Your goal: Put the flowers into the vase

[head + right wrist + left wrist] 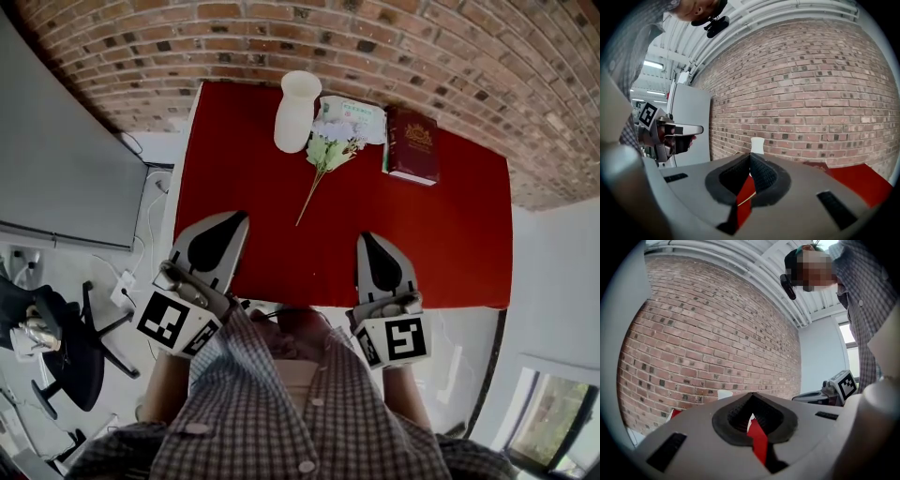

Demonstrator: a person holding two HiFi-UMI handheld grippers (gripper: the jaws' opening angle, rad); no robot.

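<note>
Closest to us, at the bottom of the head view, is the person's checked shirt [272,412]. Just past it are the two hand-held tools, both over the near edge of the red tabletop [450,234]. The left gripper [234,223] has its jaws pressed together with nothing between them. The right gripper [368,244] is closed and empty too. In each gripper view only a sliver of red table shows through the gap.

The artificial flowers [330,155] lie flat near the far edge. Their heads rest on a white packet [358,114], and the thin stem points back toward the near edge. The white vase [296,111] stands upright just to their left, also at the far edge. A dark red book [412,143] lies to their right. Both grippers are well apart from all of these.

We judge the pick has not begun. The jaws must open first, or they will only push the stem along the tabletop. The stem is thin and lies flat, so it could slip from the pads. The vase is tall with a narrow neck, so a knock could tip it.

The packet's green print and the book's gold emblem are too small to read. The grippers' cubes carry only black-and-white square patterns.
</note>
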